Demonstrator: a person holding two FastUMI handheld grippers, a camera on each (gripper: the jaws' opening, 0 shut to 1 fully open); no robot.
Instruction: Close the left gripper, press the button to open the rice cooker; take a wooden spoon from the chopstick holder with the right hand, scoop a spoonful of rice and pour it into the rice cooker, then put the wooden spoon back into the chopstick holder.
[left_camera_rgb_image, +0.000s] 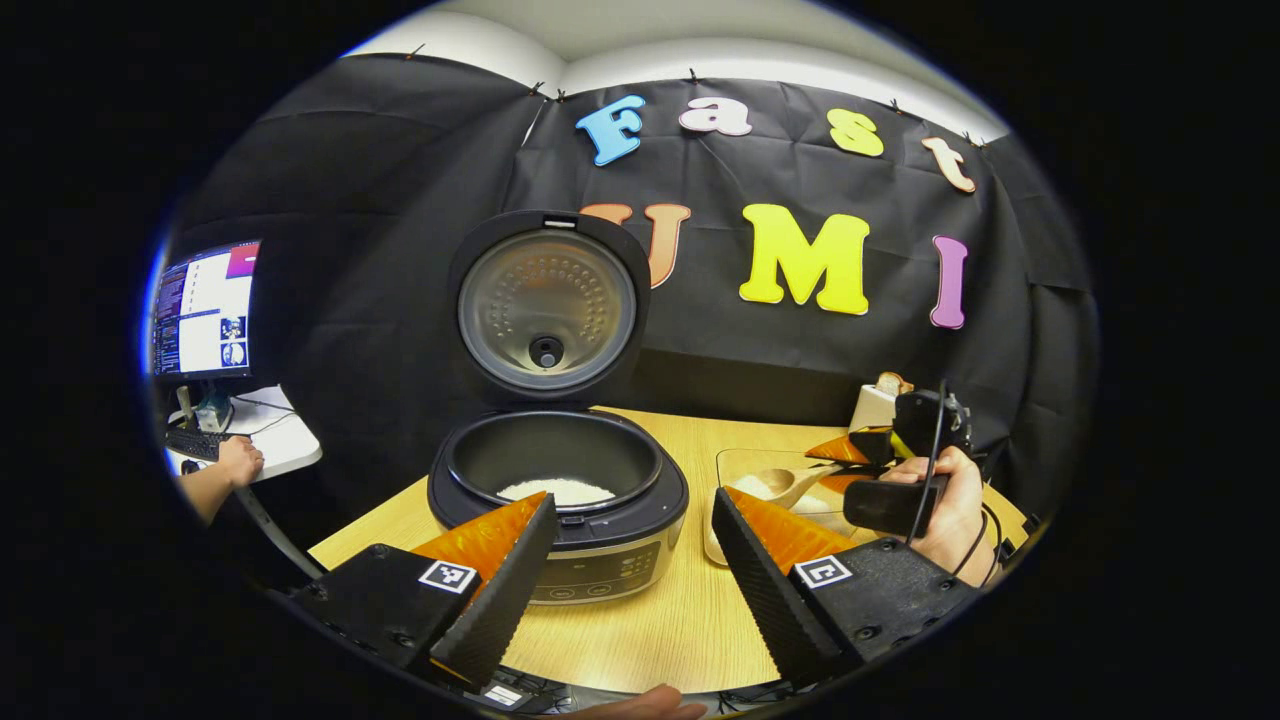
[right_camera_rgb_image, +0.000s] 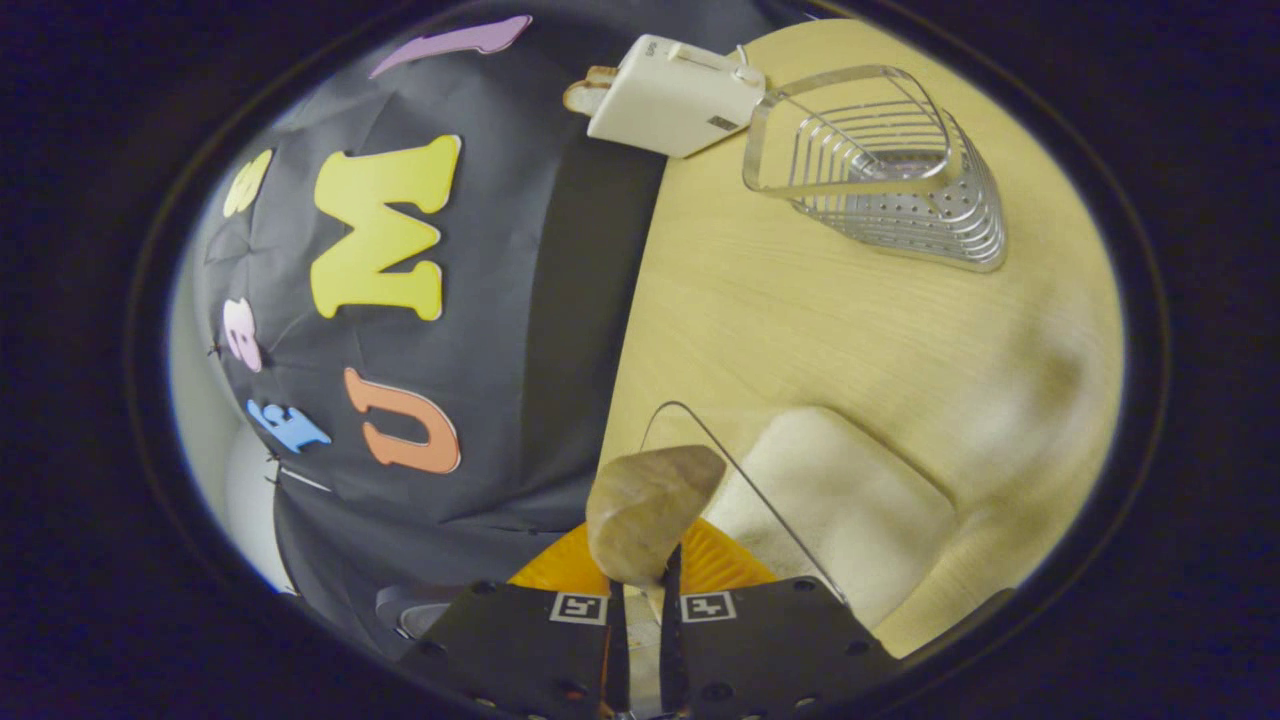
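Spoon (right_camera_rgb_image: 648, 515) pale wood, bowl rounded.

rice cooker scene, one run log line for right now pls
cooker: lid open, rice inside | left hand-held gripper: open, empty | right hand-held gripper: shut on spoon, over rice tray | holder: empty
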